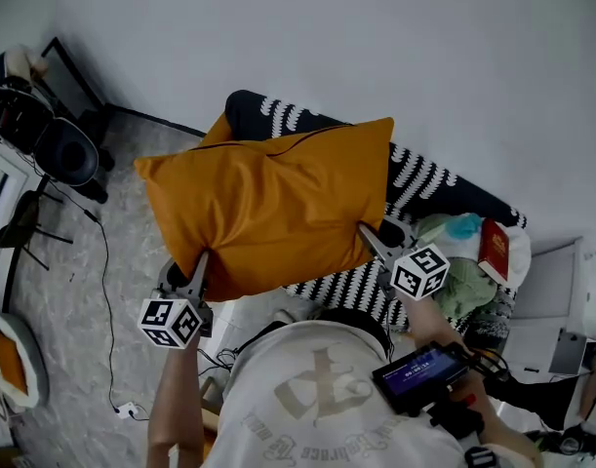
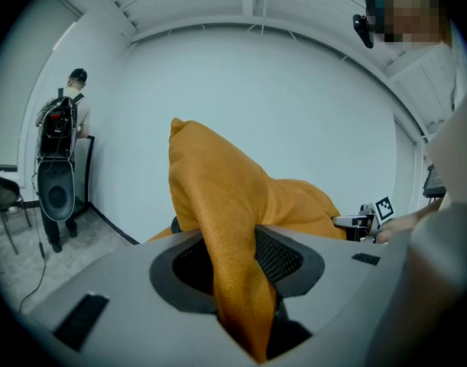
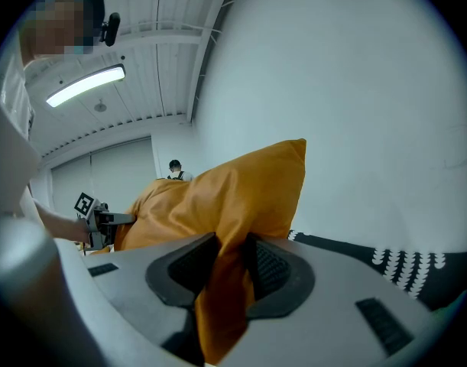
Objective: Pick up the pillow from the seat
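Pillow (image 1: 268, 203) | one edge pinched in left claw (image 1: 202, 260) | other in right claw (image 1: 367, 233)

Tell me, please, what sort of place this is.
Probably an indoor workroom or studio furnished like a lounge: a patterned seat against a plain white wall, an orange pillow, a loose cable on the speckled floor, and a strip light on a panelled ceiling.

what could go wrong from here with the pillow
Both grips are just pinches of cover fabric at the near corners: left gripper, right gripper. The pillow could slip free or sag. It rises past the jaws unsupported, so it might flop sideways. It also hides much of the seat from the head view, so a bump there could go unseen.
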`<state>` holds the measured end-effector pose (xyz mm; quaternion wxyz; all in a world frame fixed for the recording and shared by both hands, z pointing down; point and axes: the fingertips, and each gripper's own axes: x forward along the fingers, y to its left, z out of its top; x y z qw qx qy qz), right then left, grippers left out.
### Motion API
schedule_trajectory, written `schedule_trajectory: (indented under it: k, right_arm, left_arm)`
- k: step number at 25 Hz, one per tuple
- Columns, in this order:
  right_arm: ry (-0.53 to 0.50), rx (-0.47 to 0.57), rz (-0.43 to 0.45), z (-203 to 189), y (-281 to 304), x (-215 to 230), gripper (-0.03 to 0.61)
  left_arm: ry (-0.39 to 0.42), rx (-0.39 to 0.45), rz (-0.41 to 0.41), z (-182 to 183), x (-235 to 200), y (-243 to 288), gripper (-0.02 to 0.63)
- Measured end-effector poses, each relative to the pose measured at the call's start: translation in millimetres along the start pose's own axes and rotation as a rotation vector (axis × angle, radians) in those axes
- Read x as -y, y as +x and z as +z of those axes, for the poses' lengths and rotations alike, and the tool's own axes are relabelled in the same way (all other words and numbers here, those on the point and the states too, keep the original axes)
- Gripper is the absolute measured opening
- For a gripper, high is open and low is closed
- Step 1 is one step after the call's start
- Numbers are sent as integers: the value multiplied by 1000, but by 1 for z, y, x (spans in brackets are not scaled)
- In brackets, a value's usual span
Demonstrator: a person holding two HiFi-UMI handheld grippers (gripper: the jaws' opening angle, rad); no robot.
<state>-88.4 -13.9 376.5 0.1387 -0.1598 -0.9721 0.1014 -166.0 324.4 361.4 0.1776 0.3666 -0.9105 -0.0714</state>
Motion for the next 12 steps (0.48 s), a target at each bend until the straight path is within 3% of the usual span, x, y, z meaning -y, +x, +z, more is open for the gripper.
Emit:
schedule_trajectory:
  k: [12]
  right_arm:
    - [17,-2,-29,-4,-9,13,136]
  left_arm:
    - [7,-16,-28,0,7,19,163]
